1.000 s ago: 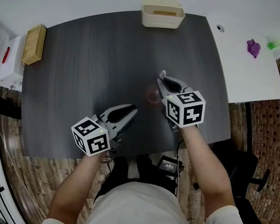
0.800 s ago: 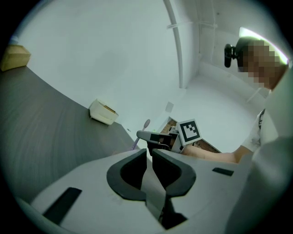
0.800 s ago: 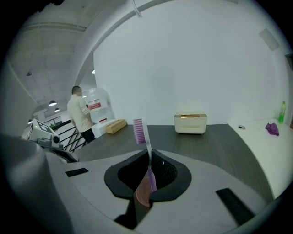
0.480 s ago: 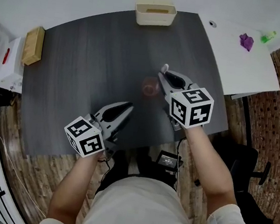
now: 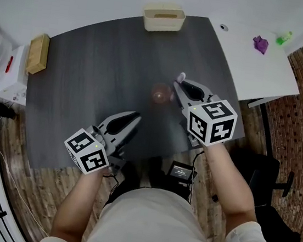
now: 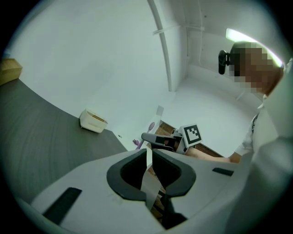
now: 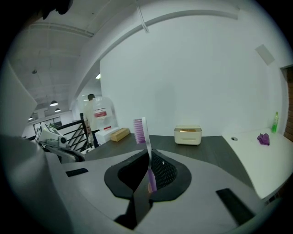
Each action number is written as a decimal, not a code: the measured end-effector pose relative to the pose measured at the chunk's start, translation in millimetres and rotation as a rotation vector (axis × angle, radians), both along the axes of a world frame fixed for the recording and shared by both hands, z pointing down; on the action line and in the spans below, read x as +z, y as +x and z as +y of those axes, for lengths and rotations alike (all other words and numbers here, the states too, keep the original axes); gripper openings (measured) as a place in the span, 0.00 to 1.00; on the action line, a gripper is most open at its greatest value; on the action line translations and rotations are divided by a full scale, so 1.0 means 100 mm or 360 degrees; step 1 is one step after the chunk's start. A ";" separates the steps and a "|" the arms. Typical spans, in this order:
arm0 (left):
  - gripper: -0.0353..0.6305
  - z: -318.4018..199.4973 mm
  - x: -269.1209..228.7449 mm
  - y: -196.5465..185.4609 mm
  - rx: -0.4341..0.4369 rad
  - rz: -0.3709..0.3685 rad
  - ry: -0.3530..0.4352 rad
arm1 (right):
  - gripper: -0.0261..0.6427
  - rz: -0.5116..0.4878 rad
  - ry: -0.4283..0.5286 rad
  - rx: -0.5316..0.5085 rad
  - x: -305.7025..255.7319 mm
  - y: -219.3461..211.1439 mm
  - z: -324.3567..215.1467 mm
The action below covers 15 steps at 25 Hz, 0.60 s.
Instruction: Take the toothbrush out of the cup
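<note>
Toothbrush [image 7: 140, 130] upright, clamped in R gripper [image 5: 180, 89], beside cup [image 5: 159, 94], L gripper [image 5: 133, 117] jaws together, empty

- A bare lab or test room — plain white wall [image 7: 197, 68], open ceiling [image 7: 50, 50] with round lamps.
- Dark counter [image 5: 90, 82] beside a white table [image 5: 252, 70], on a wood-plank floor [image 5: 38, 180].
- Square-marker cubes on the left hand-held gripper [image 5: 135, 116] and right hand-held gripper [image 5: 177, 84] — recording gear.
</note>
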<state>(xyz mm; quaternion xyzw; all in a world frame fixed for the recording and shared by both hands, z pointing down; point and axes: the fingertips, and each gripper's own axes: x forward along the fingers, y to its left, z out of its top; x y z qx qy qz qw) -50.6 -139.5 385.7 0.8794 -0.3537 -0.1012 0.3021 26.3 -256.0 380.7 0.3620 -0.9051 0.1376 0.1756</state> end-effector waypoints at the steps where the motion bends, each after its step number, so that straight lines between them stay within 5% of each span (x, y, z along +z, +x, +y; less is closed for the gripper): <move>1: 0.11 0.02 -0.03 0.00 0.0001 0.0000 0.0006 | 0.08 -0.0002 0.0005 0.0001 -0.03 0.02 0.03; 15: 0.11 0.26 -0.36 -0.10 0.0022 -0.0006 0.0077 | 0.08 -0.0051 0.0056 0.0003 -0.40 0.13 0.35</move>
